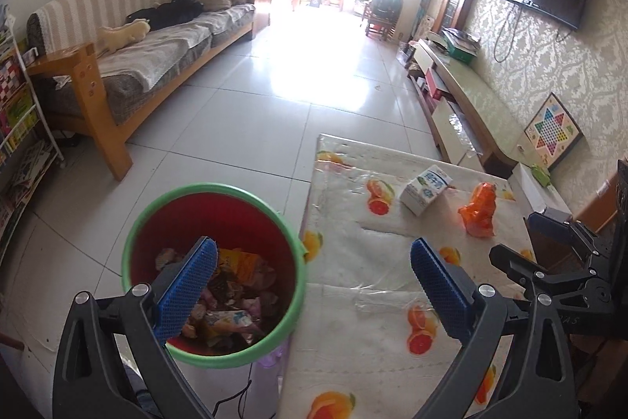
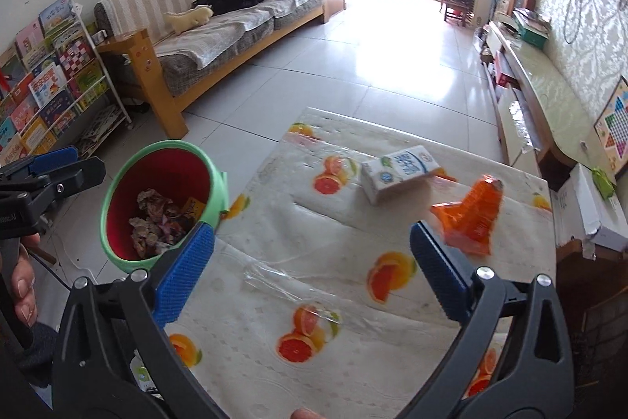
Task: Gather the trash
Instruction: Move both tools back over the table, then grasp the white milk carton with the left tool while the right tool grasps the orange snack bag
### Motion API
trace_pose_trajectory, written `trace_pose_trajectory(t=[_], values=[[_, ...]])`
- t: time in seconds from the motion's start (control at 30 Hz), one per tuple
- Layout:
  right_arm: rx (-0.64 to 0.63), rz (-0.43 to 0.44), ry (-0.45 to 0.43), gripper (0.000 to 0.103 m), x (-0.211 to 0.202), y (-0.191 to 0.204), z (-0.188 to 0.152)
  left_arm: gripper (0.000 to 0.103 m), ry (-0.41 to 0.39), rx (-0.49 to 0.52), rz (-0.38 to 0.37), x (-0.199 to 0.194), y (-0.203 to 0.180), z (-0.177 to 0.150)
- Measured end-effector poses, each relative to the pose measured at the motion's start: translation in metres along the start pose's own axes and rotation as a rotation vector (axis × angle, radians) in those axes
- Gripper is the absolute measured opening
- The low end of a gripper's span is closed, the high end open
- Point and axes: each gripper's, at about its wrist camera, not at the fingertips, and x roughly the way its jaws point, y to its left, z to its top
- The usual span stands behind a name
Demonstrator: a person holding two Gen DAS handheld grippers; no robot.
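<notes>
The right tongs (image 2: 312, 264) stand wide apart with nothing between the blue pads; they hang tilted down over the bench (image 2: 353, 360), touching nothing. The left tongs (image 1: 314, 283) are spread just as wide and also empty. Their left pad (image 1: 186, 295) shows over the bin's mouth, their right pad over the bench's near edge.

In the right wrist view a person's fingers (image 2: 23, 285) wrap the left tool's handle at the left edge, and a fingertip (image 2: 304, 414) shows at the bottom edge. Both tools point forward and down, side by side, the right one's arm showing at the right edge of the left view.

The bin (image 1: 214, 273), red inside with a green rim, stands on the floor just beside the bench's left edge and holds crumpled wrappers and scraps. On the bench, covered by a clear sheet over an orange-fruit print, a white and blue carton (image 2: 400, 171) lies on its side. Near it, to the right, sits an orange wrapper (image 2: 469, 214), crumpled. Both lie beyond the tongs.
</notes>
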Motion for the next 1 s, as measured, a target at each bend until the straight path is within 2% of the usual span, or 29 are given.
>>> trace_pose_trajectory(t=[0.2, 0.37, 0.7, 1.0], values=[[0.13, -0.107, 0.002, 0.098, -0.017, -0.087, -0.012, 0.095, 0.038, 0.13, -0.091, 0.029, -0.078, 0.015], [0.227, -0.147, 0.001, 0.098, -0.016, -0.141, -0.019, 0.095, 0.08, 0.233, -0.121, 0.063, -0.126, 0.026], [0.341, -0.139, 0.035, 0.098, 0.038, -0.182, -0.015, 0.095, 0.172, 0.355, -0.131, 0.144, -0.17, 0.048], [0.417, -0.12, 0.102, 0.098, 0.102, -0.205, -0.007, 0.095, 0.256, 0.439, -0.102, 0.23, -0.189, 0.059]])
